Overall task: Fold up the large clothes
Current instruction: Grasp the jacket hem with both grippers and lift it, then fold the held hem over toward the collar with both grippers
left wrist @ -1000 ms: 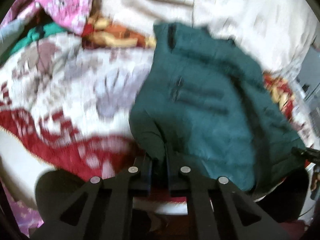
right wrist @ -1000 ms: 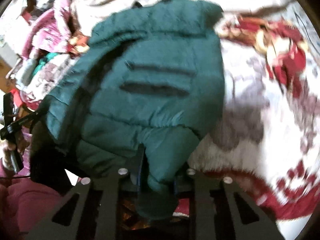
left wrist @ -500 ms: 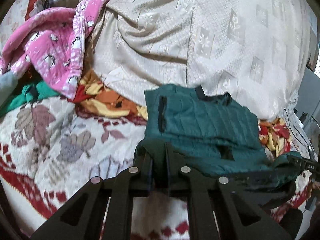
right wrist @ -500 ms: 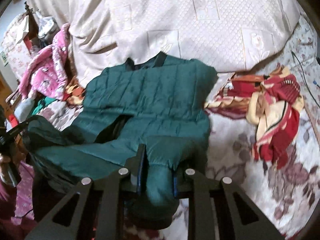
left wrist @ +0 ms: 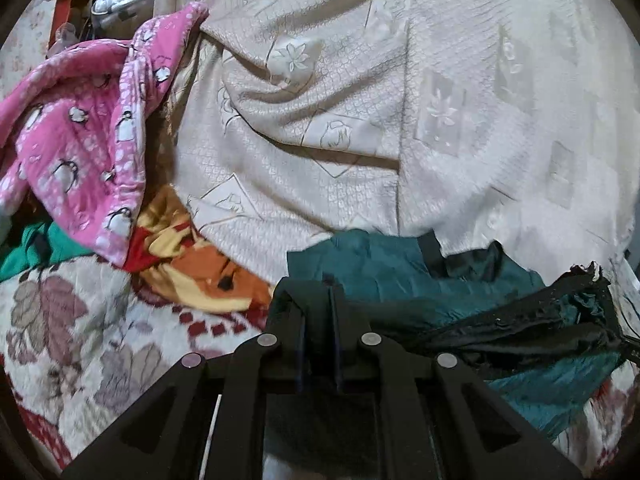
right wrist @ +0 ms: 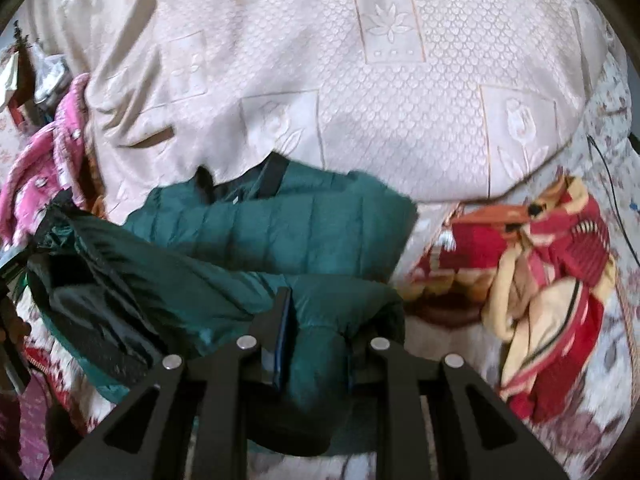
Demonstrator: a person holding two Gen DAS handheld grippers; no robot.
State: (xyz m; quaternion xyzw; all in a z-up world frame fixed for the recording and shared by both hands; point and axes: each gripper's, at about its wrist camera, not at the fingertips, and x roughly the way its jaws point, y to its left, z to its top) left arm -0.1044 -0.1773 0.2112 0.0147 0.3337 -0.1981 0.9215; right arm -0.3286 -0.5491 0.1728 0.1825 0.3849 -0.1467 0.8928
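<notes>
A dark teal quilted jacket with black lining lies on the floral bedcover, against a cream blanket heap. In the left wrist view my left gripper is shut on one corner of the jacket's hem, and the dark fabric drapes over its fingertips. In the right wrist view my right gripper is shut on a thick bunch of the jacket at the other corner. The held hem hangs above the jacket's upper half, close to the collar. The lining sags open between the two grippers.
A big cream patterned blanket rises behind the jacket. A pink penguin-print garment and a green one lie to the left. A crumpled red and yellow blanket lies to the right, with a thin cable past it.
Both grippers have carried the jacket's hem up and away toward the collar, doubling the jacket over itself. The cream blanket now fills most of both views.
</notes>
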